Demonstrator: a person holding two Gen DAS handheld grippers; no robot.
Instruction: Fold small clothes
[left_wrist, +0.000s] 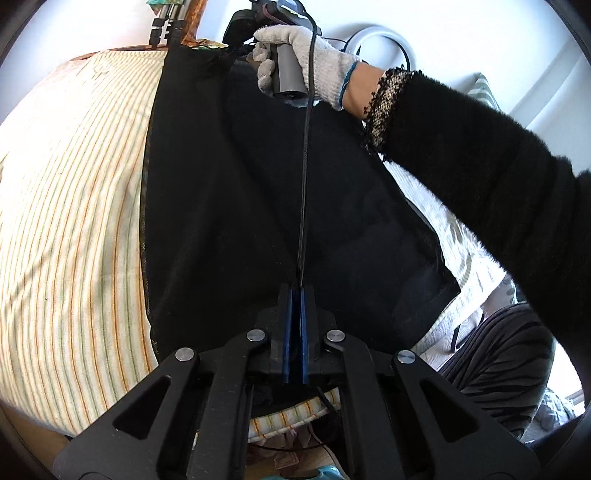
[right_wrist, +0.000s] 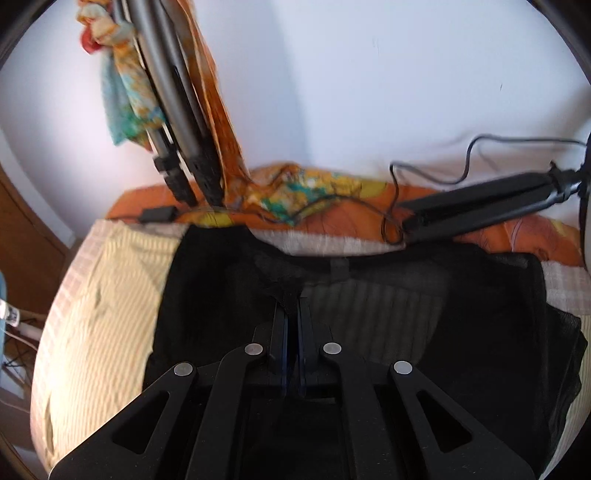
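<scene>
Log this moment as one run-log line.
stage: mid-fold | left gripper: shut on black garment edge | right gripper: pinching garment fabric | surface: striped bedsheet | gloved hand holds right gripper

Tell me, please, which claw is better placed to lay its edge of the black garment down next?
Probably the right claw: it pinches the black garment low over the striped sheet, near the far edge.

We see a black garment (left_wrist: 240, 206) of thin, partly sheer fabric, spread across the striped bed. Its edge is drawn taut into a straight fold line, one corner bunched up; the stripes show through.
</scene>
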